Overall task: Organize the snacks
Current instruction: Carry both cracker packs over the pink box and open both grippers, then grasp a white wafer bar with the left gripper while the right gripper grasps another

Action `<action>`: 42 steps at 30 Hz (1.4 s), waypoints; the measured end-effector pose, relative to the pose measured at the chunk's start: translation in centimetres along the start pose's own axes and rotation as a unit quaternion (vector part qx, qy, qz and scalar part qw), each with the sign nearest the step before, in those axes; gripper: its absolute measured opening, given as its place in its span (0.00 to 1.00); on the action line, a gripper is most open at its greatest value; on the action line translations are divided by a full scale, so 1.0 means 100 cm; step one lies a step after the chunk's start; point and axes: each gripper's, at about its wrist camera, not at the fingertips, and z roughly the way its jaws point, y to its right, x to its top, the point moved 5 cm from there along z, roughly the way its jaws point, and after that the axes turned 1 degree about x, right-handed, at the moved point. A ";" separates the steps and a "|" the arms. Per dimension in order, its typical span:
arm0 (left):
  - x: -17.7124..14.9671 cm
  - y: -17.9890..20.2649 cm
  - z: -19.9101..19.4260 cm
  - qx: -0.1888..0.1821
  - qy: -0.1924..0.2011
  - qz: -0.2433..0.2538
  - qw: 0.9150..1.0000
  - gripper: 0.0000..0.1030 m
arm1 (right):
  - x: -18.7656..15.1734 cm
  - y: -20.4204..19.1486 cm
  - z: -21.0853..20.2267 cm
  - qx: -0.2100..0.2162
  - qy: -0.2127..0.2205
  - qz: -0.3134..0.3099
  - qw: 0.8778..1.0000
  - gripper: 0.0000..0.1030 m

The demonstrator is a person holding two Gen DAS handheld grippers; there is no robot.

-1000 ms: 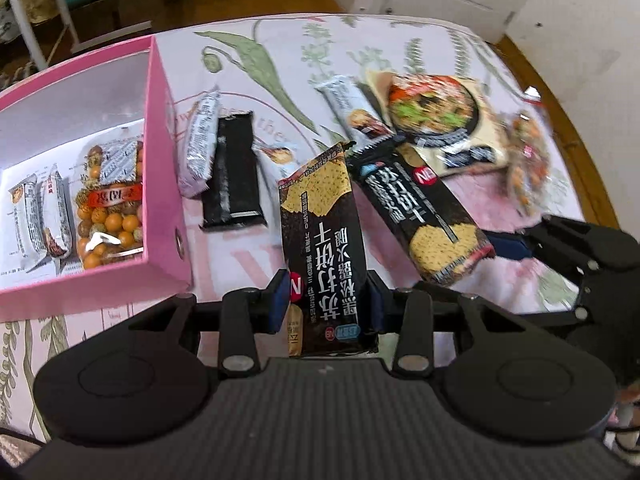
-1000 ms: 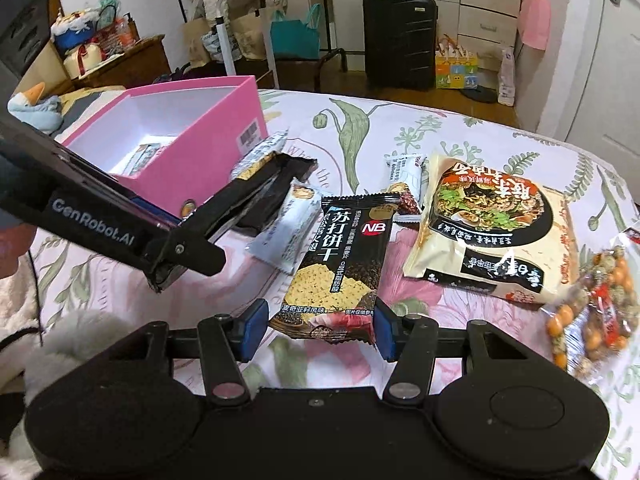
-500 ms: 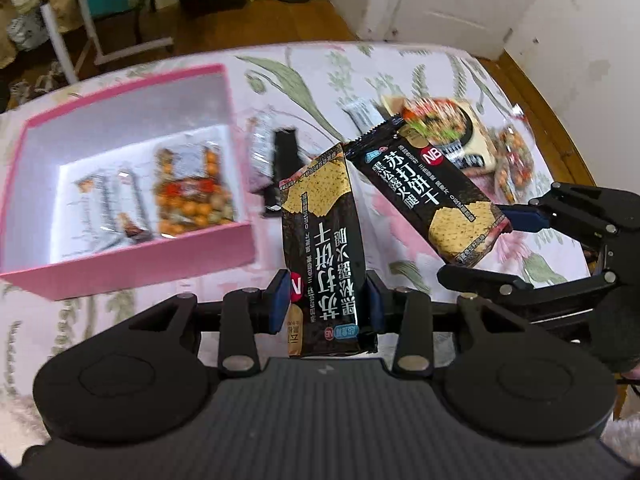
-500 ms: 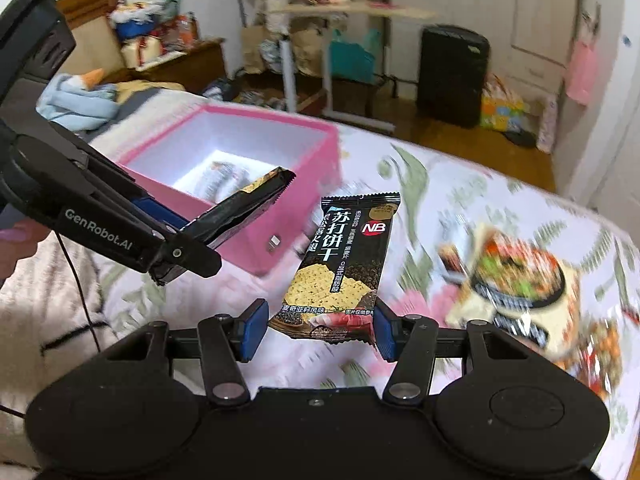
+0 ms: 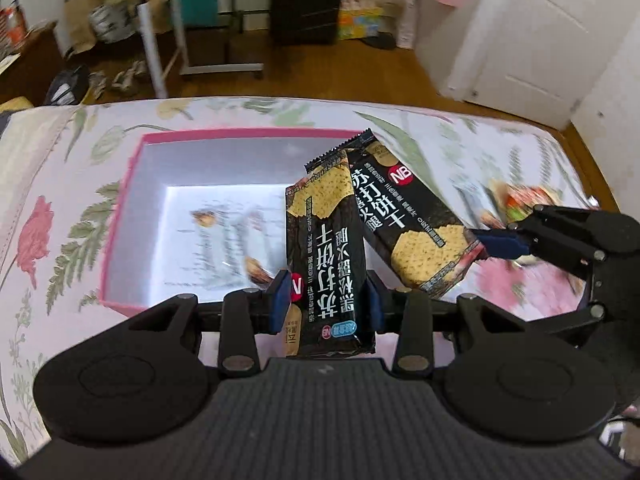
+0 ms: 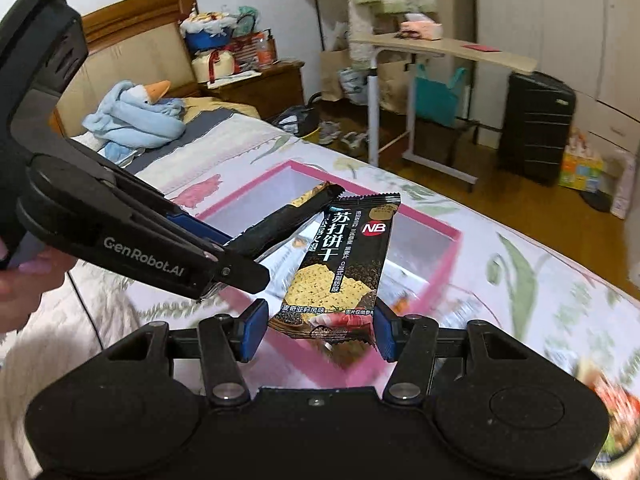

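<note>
My left gripper (image 5: pixel 325 298) is shut on a black soda-cracker pack (image 5: pixel 326 256) and holds it in the air over the near edge of the pink box (image 5: pixel 120 196). My right gripper (image 6: pixel 317 330) is shut on a second black cracker pack (image 6: pixel 340 264), also held above the pink box (image 6: pixel 444 260). In the left wrist view the right gripper (image 5: pixel 496 245) comes in from the right with its pack (image 5: pixel 404 216) crossing just behind mine. In the right wrist view the left gripper (image 6: pixel 224 258) reaches in from the left with its pack (image 6: pixel 284 220). Small snack packs (image 5: pixel 224 236) lie blurred on the box floor.
The box rests on a floral cloth (image 5: pixel 60 184). A noodle bag (image 5: pixel 524 202) and other snacks lie on the cloth to the right, blurred. Beyond the edge are wooden floor, a rolling side table (image 6: pixel 432 52), a black suitcase (image 6: pixel 536 124) and a bed with blue clothes (image 6: pixel 136 116).
Both grippers have carried their cracker packs up and to the left, from above the loose snacks to above the pink box. The two packs now overlap closely.
</note>
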 end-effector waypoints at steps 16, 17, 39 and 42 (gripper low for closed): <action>0.012 -0.097 0.129 0.158 -0.056 0.006 0.986 0.36 | 0.017 -0.008 0.160 0.057 -0.095 0.060 0.992 0.61; 0.009 -0.097 0.133 0.165 -0.059 0.011 0.984 0.36 | 0.015 -0.009 0.164 0.056 -0.103 0.061 0.991 0.61; -0.002 -0.002 0.040 0.053 0.002 0.062 0.997 0.43 | -0.062 0.072 -0.047 -0.021 0.075 0.067 0.995 0.78; -0.001 0.026 0.035 0.020 -0.002 0.073 0.997 0.43 | -0.080 0.082 -0.064 -0.042 0.089 0.067 0.993 0.78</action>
